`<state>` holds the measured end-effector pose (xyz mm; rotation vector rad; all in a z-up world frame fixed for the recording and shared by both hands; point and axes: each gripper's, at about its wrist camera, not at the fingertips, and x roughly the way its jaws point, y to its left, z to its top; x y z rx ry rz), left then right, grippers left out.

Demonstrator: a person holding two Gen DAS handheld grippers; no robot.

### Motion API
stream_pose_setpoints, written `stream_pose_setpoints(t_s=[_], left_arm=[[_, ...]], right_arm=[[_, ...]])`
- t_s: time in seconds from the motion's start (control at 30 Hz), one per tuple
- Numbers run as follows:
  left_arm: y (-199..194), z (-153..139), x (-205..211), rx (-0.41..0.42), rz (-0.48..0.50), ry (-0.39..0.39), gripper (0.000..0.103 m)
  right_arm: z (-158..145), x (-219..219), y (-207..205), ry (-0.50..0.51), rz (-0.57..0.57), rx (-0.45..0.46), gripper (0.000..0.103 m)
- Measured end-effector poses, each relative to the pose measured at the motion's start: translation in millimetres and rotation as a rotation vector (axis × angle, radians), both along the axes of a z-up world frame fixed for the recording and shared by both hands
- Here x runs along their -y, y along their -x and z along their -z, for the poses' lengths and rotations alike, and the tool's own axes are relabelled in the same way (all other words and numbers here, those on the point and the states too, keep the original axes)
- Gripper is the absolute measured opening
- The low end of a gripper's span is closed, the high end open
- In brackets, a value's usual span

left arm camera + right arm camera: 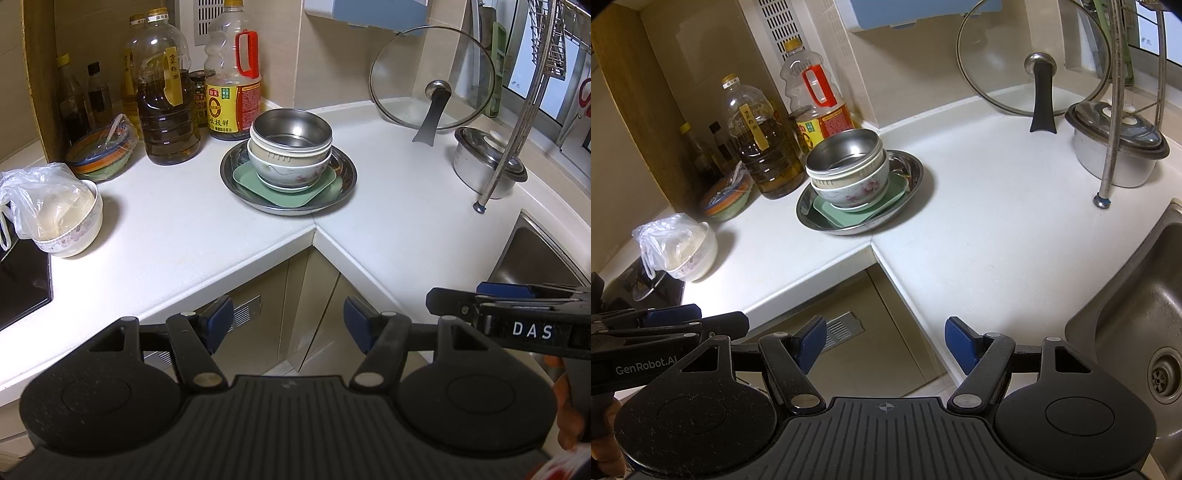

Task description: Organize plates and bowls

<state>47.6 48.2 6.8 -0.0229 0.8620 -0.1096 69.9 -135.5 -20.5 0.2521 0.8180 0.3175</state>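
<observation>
We're at a white L-shaped kitchen countertop point(388, 206) with beige tiled walls, a stainless sink point(1137, 314) cut off at the right edge. Our stack sits in the corner: a steel bowl point(291, 127) nested on a floral ceramic bowl point(288, 170), on a square green plate point(288, 192), inside a round steel dish point(343, 173). The middle bowls are hard to separate. Oil bottles point(168, 110) crowd behind it, and a glass lid point(432, 77) leans on the wall. Left gripper point(288, 325) and right gripper point(884, 343) hover off the counter's edge, jaws apart, empty.
</observation>
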Motion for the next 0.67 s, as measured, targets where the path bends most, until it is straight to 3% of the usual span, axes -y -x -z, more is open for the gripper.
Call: stream_pose_setpoints(t_s=[0.67], left_arm=[[-3.5, 1.0, -4.5, 0.006, 0.013, 0.004, 0.064]], right_arm=[[0.0, -3.9, -4.2, 0.005, 0.006, 0.000, 0.071]])
